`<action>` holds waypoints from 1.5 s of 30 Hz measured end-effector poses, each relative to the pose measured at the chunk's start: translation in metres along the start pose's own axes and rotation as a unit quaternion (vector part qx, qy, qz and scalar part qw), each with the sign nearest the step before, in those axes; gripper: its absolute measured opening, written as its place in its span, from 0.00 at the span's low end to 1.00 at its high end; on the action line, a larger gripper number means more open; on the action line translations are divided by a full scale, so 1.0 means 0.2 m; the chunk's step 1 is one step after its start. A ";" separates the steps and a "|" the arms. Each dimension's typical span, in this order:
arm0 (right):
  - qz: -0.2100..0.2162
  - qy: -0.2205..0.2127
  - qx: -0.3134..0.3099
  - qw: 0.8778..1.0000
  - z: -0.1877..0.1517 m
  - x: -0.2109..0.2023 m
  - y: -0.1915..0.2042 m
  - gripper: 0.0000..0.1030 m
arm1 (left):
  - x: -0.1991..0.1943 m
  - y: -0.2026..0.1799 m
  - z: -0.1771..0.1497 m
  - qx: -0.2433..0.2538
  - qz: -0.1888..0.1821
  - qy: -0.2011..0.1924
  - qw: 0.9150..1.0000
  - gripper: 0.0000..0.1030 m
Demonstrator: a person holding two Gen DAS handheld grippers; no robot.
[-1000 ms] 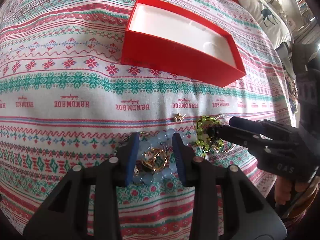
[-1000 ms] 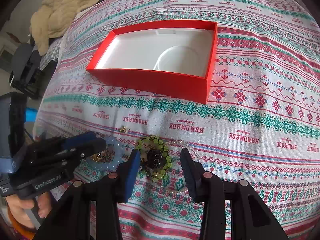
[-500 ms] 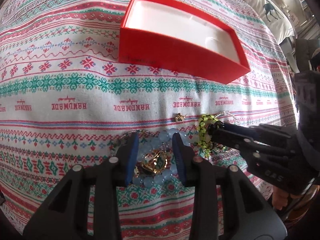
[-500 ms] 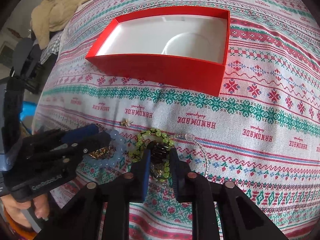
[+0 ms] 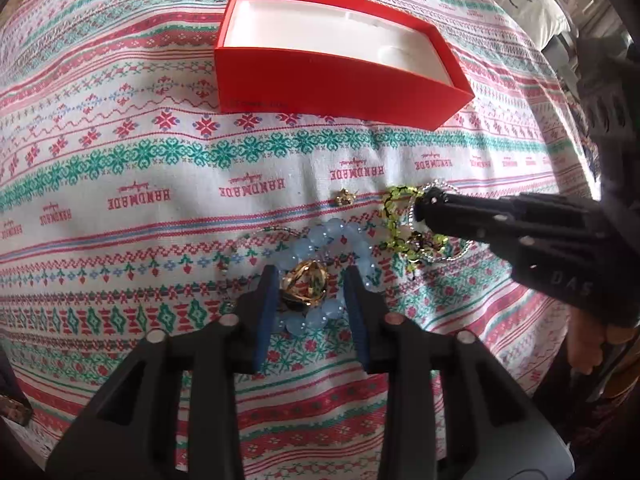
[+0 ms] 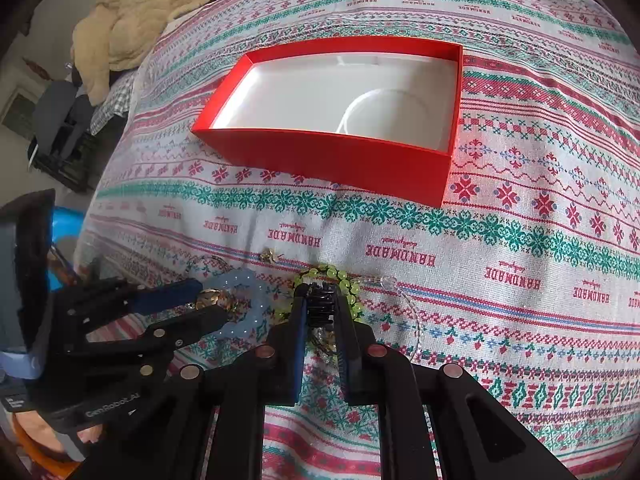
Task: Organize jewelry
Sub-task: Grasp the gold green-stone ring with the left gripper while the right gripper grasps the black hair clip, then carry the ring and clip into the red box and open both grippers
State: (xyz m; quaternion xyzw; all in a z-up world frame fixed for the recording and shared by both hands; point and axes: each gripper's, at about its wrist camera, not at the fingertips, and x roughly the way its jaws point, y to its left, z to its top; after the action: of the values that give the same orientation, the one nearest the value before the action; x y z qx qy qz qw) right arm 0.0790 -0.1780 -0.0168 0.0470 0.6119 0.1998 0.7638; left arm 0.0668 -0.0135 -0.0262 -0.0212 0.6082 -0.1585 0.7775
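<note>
An empty red box (image 5: 332,92) with a white lining lies on the patterned cloth; it also shows in the right wrist view (image 6: 340,152). My left gripper (image 5: 310,284) is open, its jaws on either side of a gold ornament (image 5: 306,282) inside a pale blue bead bracelet (image 5: 320,240). My right gripper (image 6: 320,304) is shut on a black beaded piece (image 6: 320,306) within a green bead bracelet (image 6: 348,280). In the left wrist view the right gripper (image 5: 420,204) touches the green bracelet (image 5: 394,216). The left gripper (image 6: 216,308) shows at left in the right wrist view.
A small gold earring (image 5: 345,198) lies on the cloth above the blue bracelet. A clear bead chain (image 6: 404,300) trails right of the green bracelet. A beige blanket (image 6: 136,12) lies beyond the far left edge of the cloth.
My right gripper has closed from wide open onto the black piece in the green bracelet. My left gripper has stayed open around the gold ornament, and has narrowed slightly.
</note>
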 end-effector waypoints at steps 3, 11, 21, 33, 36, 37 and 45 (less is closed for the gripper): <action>0.010 -0.004 0.004 1.000 0.00 -0.04 -0.02 0.13 | 0.00 -0.01 0.01 0.001 0.005 -0.003 1.000 0.24; 0.031 -0.029 0.009 0.999 0.01 -0.16 -0.03 0.13 | -0.06 -0.01 0.03 -0.020 -0.016 -0.037 0.999 0.20; 0.052 -0.056 0.013 0.997 0.03 -0.28 -0.03 0.13 | -0.23 0.02 0.09 -0.038 -0.040 -0.090 0.994 0.20; 0.046 -0.093 0.038 0.994 0.25 -0.34 -0.07 0.13 | -0.27 -0.02 0.38 -0.052 -0.061 -0.134 0.988 0.20; 0.042 -0.105 0.035 0.993 0.30 -0.29 -0.09 0.13 | -0.24 0.02 0.43 -0.065 -0.062 -0.151 0.984 0.20; 0.033 -0.100 0.033 0.994 0.32 -0.25 -0.10 0.13 | -0.22 0.02 0.45 -0.069 -0.061 -0.152 0.984 0.20; -0.015 -0.086 0.021 0.996 0.42 -0.12 -0.13 0.13 | -0.07 0.06 0.54 -0.081 -0.030 -0.141 0.986 0.20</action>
State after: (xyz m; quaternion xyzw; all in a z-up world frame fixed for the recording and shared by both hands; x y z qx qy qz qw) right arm 0.1614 -0.1963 0.0179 0.0706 0.5489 0.1708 0.8152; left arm 0.1697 -0.0158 0.0122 -0.1247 0.5028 -0.1272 0.8459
